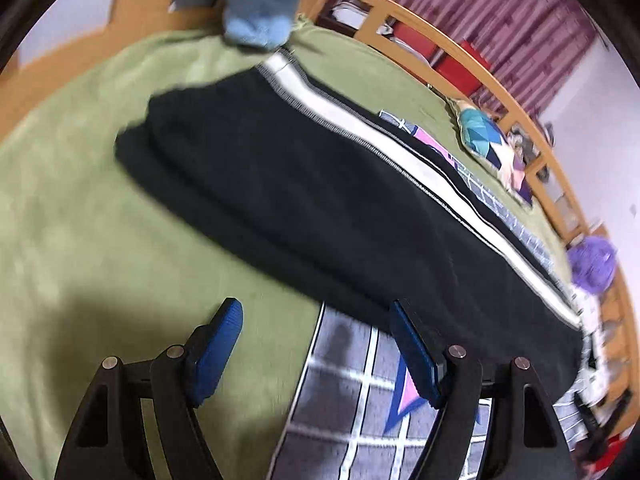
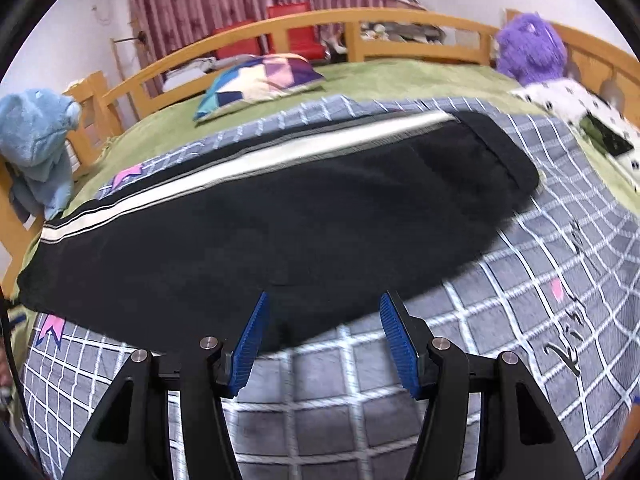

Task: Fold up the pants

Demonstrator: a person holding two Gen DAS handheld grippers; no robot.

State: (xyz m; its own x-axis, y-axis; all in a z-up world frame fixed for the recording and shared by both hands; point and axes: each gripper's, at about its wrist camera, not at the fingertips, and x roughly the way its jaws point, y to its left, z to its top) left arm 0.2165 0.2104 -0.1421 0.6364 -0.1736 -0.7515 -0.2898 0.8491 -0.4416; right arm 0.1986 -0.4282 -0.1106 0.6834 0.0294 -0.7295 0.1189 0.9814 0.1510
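Black pants [image 1: 304, 208] with a white side stripe lie flat and lengthwise on the bed, folded leg on leg. They also show in the right wrist view [image 2: 280, 224]. My left gripper [image 1: 316, 312] is open and empty, just in front of the pants' near edge. My right gripper [image 2: 324, 304] is open and empty, its fingertips [image 2: 390, 308] over the pants' near edge. Neither holds cloth.
A grey checked blanket [image 2: 520, 300] lies over a green bedspread [image 1: 80, 220]. A patchwork pillow [image 2: 260, 80], a blue plush toy [image 2: 36, 136] and a purple plush toy [image 2: 528, 48] sit near the wooden bed rail [image 2: 400, 20].
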